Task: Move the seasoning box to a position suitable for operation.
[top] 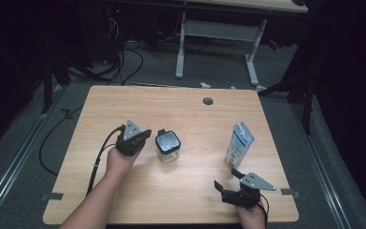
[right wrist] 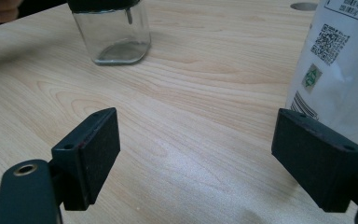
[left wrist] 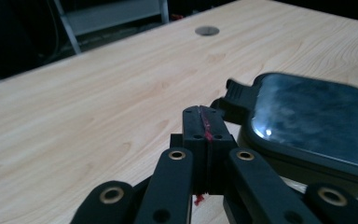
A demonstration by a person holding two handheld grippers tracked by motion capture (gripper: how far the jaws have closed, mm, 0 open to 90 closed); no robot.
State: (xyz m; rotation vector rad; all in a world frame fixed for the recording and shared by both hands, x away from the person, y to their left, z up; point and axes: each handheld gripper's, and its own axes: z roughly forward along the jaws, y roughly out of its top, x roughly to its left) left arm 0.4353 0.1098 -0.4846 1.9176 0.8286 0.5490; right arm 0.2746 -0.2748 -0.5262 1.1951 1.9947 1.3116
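I hold my left gripper over the left half of the wooden counter, my left hand wrapped around its body and its cable trailing back along my forearm toward the near edge. Its jaws are pressed together with nothing between them; in the left gripper view a thin red streak runs along the seam where the two pads meet. Just beside them, to their right and not touching as far as I can tell, stands a square glass jar with a dark lid, whose clasp tab points toward my closed jaws. In the right gripper view the jar's clear walls look empty, and it sits upright on the counter well ahead of that gripper. Farther back on the counter, near its far edge, is a small round grey grommet. To the right, a white pouch with blue print stands upright, leaning slightly, well apart from the jar; a QR code shows on its side in the right gripper view. My right gripper rests low at the near right corner, just in front of the pouch, with its jaws spread wide and only bare wood between them, the right one close beside the pouch's base.
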